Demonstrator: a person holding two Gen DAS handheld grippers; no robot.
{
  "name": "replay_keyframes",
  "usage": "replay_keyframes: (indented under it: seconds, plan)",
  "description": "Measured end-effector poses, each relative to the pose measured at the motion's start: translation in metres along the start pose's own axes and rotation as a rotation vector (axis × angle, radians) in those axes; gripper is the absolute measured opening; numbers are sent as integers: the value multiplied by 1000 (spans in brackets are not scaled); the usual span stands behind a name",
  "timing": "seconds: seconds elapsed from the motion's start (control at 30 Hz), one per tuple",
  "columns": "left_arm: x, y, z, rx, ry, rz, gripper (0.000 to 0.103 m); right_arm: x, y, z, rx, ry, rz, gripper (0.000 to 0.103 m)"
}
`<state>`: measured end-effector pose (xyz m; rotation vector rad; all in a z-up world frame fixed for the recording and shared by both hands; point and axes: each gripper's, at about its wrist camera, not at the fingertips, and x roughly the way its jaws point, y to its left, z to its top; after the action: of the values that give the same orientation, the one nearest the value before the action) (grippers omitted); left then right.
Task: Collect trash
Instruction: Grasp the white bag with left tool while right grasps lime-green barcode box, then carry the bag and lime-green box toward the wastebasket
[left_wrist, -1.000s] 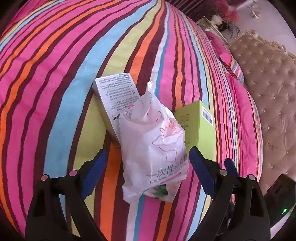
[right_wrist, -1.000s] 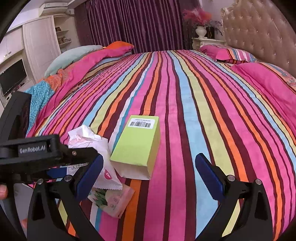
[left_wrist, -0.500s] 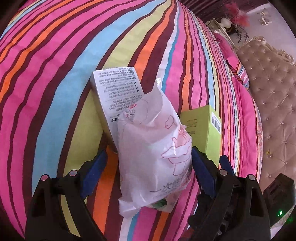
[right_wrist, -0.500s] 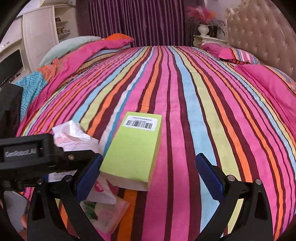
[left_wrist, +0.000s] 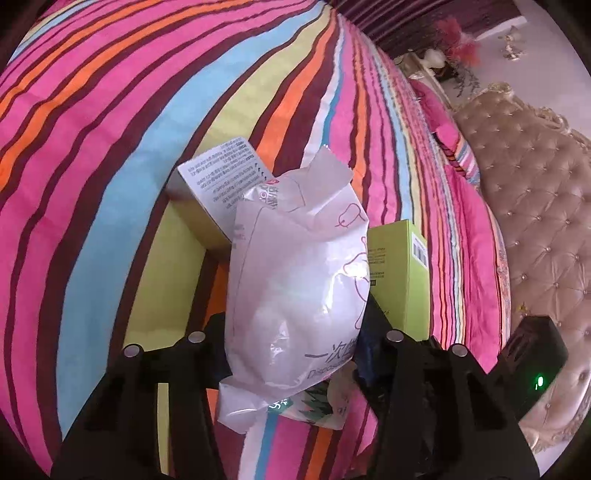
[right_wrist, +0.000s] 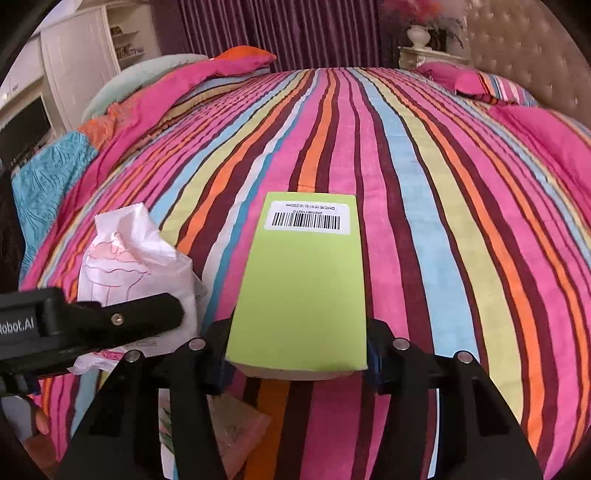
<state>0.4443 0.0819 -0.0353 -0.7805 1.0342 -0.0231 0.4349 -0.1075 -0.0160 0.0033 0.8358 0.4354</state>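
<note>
A white plastic bag with pink drawings and printed text lies on the striped bedspread. My left gripper is shut on the bag's lower part. A white printed box lies behind the bag. A lime green box with a barcode label lies to the right; it also shows in the left wrist view. My right gripper is shut on the green box's near end. The bag shows at left in the right wrist view.
A flat pink packet lies under the right gripper. A tufted beige headboard stands on the right. Pink pillows and a bedside table with a vase are at the far end.
Both grippers moved forward and closed: the left on the white bag, the right on the green box.
</note>
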Motion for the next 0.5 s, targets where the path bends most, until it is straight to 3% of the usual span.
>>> replay_keyframes:
  seconds: [0.5]
  plan:
    - [-46, 30, -29, 96, -90, -17, 47, -44, -34, -24, 122, -27, 11, 49]
